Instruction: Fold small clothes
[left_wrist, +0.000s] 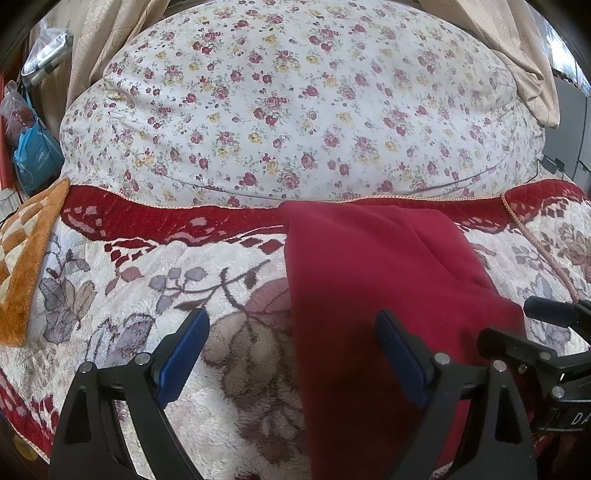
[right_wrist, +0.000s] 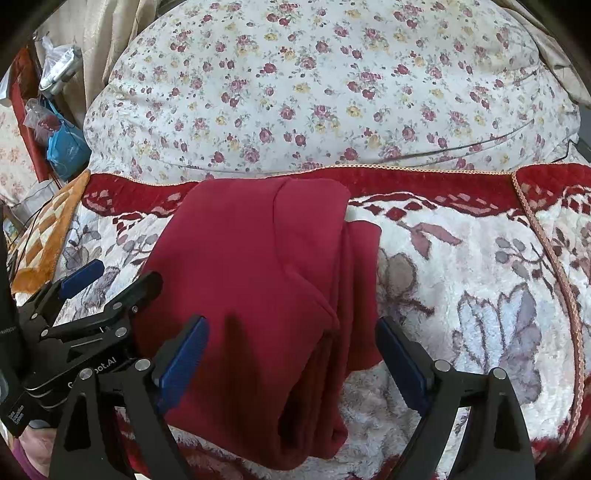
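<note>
A bedroom: floral duvet (left_wrist: 295, 103) on blanketed bed (left_wrist: 147, 288).

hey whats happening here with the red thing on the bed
A person is folding a dark red garment with a handheld gripper in each hand. The garment lies on a plush floral blanket, already folded lengthwise into a narrow stack with layered edges showing on its right side. Both the left gripper and the right gripper are open and hold nothing, poised at its near end. A flowered quilt is heaped behind it.

red garment (left_wrist: 388, 295) near end cut off below
</note>
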